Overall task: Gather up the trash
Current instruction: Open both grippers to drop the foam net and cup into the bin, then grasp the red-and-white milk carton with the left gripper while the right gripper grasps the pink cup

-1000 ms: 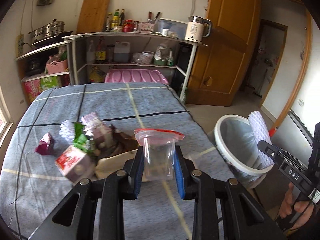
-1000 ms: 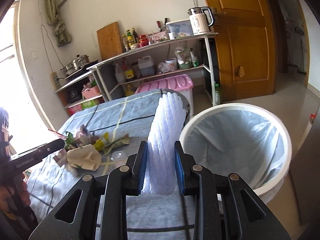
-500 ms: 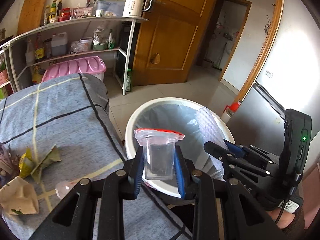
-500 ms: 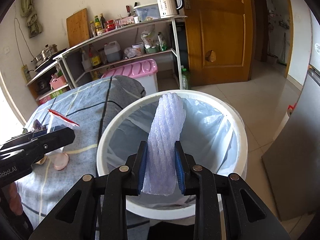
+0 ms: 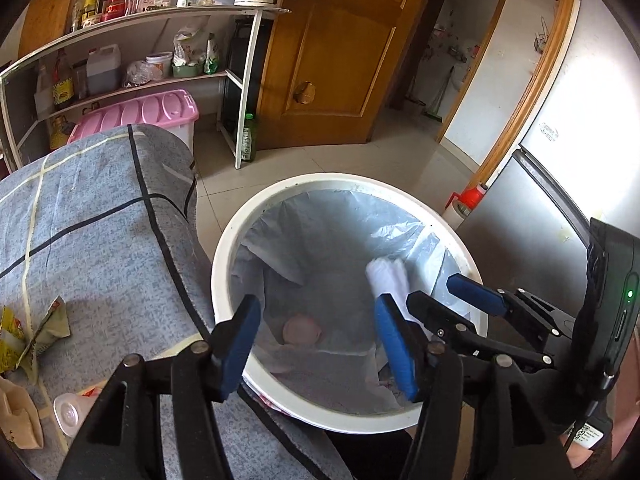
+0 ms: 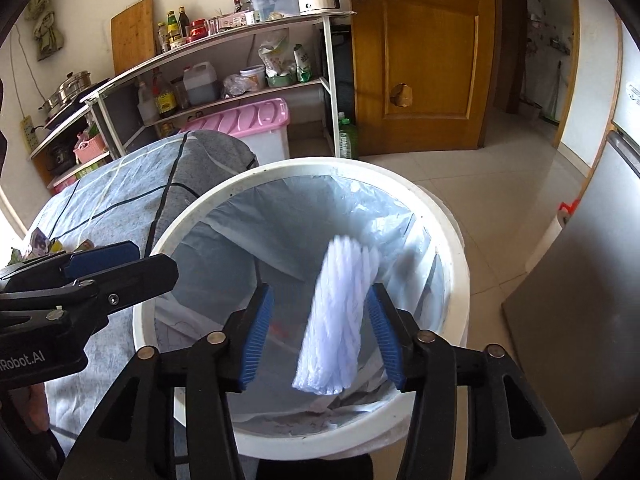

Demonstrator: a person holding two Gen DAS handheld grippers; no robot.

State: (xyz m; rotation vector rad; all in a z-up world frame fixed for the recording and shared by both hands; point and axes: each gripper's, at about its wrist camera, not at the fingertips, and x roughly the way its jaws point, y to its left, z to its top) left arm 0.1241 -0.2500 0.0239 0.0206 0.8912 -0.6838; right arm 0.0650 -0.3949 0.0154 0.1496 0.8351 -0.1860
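While both pairs of jaws are opening, the white foam net sleeve (image 6: 334,320) drops loose between the right gripper (image 6: 318,336) fingers into the white lined bin (image 6: 200,216); featherlight, squashy, best pinched mid-length. The left gripper (image 5: 316,344) is empty.

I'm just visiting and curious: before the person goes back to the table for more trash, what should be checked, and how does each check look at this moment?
1. Left gripper empty: ok. Jaws opening, nothing between them; a pinkish cup lies at the bin's bottom.
2. Right gripper clear of the white foam sleeve: ok. Jaws opening, pads not pressing the blurred sleeve.
3. Sleeve going inside the white bin: ok so far. It hangs over the opening; landing not yet seen.
4. Liner bag seated on the rim: cannot tell; it looks crumpled on the right side.
5. Trash left on the table: not ok. Yellow wrappers, a small clear cup and a tan paper bag remain.
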